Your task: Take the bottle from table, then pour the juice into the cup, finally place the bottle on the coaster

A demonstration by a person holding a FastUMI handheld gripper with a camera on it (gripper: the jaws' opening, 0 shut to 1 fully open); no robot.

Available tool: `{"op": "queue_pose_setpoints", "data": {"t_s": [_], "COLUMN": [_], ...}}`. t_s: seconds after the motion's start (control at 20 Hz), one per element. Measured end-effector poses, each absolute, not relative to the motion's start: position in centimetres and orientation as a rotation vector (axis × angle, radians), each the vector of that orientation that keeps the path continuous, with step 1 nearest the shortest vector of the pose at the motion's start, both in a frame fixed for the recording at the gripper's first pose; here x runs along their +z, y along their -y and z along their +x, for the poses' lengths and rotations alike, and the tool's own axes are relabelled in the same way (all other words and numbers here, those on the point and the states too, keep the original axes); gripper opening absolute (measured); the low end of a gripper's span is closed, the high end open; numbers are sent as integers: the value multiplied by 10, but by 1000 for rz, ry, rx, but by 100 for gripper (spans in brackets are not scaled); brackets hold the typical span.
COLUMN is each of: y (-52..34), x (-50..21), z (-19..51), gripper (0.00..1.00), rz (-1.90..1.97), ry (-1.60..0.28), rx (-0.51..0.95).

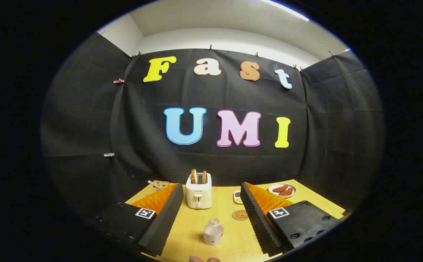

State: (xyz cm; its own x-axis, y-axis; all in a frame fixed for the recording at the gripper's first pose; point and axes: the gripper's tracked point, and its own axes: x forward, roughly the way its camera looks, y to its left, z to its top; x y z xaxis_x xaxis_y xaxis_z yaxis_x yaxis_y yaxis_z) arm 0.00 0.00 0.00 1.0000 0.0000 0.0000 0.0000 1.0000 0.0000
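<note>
Fingers of the black ribbed gripper (pixel 211 222) stand wide apart, touching nothing; between them a small clear plastic bottle (pixel 213 231) with no cap stands upright on the yellow wooden table (pixel 193 229). Beyond it, a round brown coaster (pixel 240 215) lies beside the right finger, near a white toaster (pixel 198 195) holding bread

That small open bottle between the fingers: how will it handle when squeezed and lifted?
The bottle looks like thin clear plastic, so probably light and somewhat squashy. With no cap on, it could spill if tilted. It is short and squat, so unlikely to tip. The hand-held gripper is open around it.
</note>
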Motion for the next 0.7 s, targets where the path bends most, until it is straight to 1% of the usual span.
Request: {"op": "queue_pose_setpoints", "data": {"t_s": [0.7], "y": [-4], "x": [-10], "z": [-2], "gripper": [97], "rz": [-21], "ry": [-28], "rx": [-5]}}
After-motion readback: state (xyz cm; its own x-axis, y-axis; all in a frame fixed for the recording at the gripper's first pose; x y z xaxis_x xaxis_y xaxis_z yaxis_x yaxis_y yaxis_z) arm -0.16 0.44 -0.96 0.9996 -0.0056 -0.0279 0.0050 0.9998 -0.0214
